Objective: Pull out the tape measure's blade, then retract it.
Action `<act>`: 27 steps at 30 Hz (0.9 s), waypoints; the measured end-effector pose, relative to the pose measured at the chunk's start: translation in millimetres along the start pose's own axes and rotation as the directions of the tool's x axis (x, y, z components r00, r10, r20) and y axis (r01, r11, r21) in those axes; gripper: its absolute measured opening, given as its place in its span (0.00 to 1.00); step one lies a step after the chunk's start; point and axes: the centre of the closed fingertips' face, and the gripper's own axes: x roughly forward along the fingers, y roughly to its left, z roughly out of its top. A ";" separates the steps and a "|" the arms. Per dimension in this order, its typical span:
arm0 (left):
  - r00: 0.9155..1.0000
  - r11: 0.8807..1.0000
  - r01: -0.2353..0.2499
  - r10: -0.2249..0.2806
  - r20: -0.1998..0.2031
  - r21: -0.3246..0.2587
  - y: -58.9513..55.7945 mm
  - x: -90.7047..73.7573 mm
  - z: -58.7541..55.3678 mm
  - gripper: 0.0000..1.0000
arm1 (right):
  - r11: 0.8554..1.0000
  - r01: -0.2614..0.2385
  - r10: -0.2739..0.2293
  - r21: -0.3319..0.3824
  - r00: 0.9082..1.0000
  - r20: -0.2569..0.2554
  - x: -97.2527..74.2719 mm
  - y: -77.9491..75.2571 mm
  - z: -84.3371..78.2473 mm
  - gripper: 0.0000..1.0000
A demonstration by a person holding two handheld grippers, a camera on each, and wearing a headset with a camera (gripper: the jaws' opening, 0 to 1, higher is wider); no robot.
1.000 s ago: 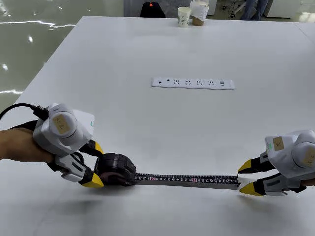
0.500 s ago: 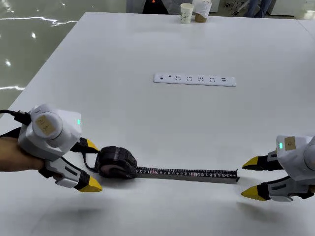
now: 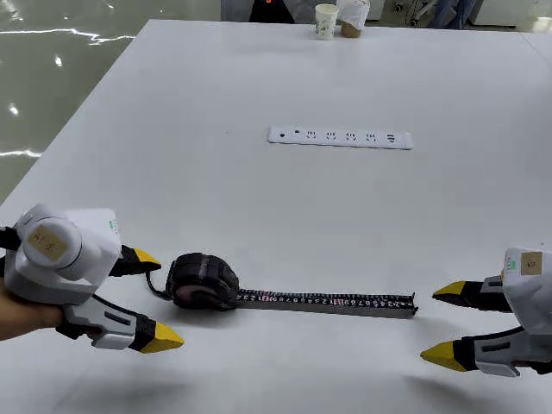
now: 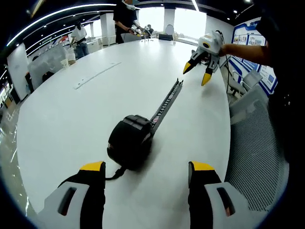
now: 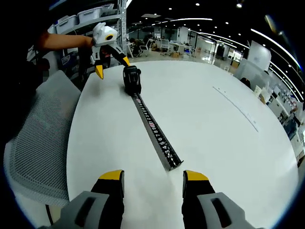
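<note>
The white table (image 3: 345, 78) supports the work flat. The left gripper (image 3: 159, 297) and the right gripper (image 3: 440, 322) both have their jaws spread and grip nothing. The blade (image 3: 328, 302) lies extended between them. The tape measure case (image 3: 202, 281) rests just ahead of the left tips, and the end hook (image 3: 413, 304) just ahead of the right tips. Unheld yet extended, the blade is probably locked, though the lock is too small to confirm.
</note>
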 end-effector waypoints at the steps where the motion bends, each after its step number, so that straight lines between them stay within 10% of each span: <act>1: 1.000 1.000 -0.012 0.012 0.006 -0.011 -0.1 -0.8 -0.3 0.68 | 1.000 0.004 -0.004 0.011 1.000 0.008 -0.3 0.9 0.6 0.47; 27: 0.973 0.968 -0.135 0.170 0.158 -0.210 -32.6 -9.0 6.8 0.87 | 0.974 0.104 -0.126 0.203 0.987 0.100 -3.4 25.7 17.4 0.72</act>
